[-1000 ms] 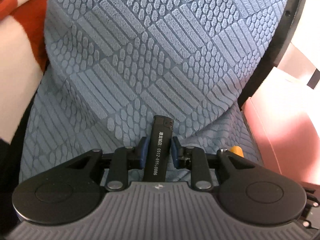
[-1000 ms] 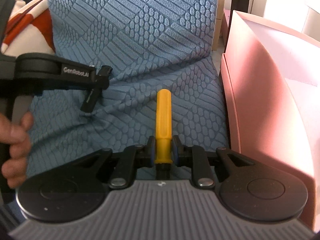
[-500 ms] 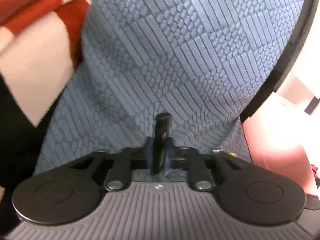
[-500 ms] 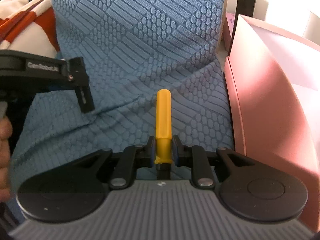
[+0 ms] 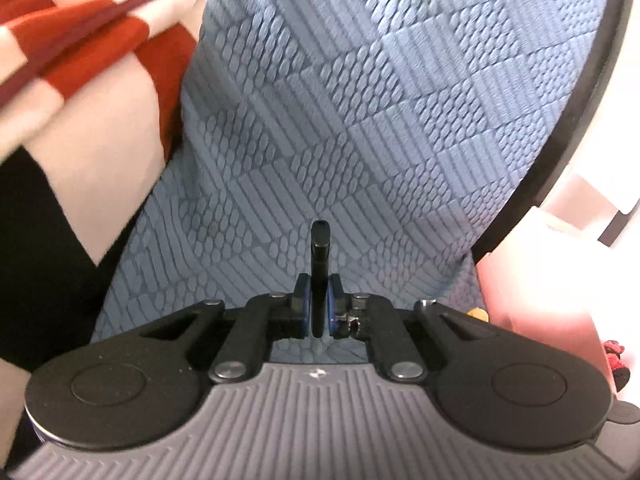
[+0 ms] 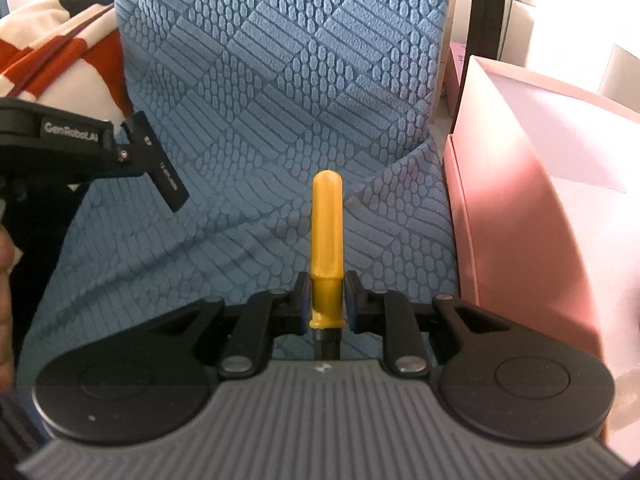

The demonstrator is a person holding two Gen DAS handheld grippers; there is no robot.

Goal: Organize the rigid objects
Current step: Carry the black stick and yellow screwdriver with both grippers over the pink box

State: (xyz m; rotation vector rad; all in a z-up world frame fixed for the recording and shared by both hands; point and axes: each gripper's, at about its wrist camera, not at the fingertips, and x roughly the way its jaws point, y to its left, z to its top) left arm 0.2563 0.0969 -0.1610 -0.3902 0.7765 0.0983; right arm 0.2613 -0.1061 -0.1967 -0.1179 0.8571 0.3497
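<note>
A black lighter (image 5: 321,264) with white print stands edge-on between the blue pads of my left gripper (image 5: 319,292), which is shut on it above the blue textured cushion (image 5: 360,120). The right wrist view shows that same left gripper (image 6: 132,148) at the left, with the lighter (image 6: 170,182) hanging clear of the fabric. My right gripper (image 6: 327,292) is shut on the yellow handle of a screwdriver (image 6: 327,224), which points forward over the cushion (image 6: 280,80). A bit of the yellow handle (image 5: 478,314) peeks out at the right in the left wrist view.
An open pink box (image 6: 520,220) stands right of the cushion, with its wall (image 5: 532,280) also in the left wrist view. A red and white cloth (image 5: 80,40) lies to the left. A black chair frame (image 6: 486,0) rises behind. A person's hand (image 6: 6,272) grips the left handle.
My left gripper has closed tighter on the lighter, lifted it off the cushion and rolled it edge-on, drifting left in the right wrist view. The right gripper and screwdriver have stayed put.
</note>
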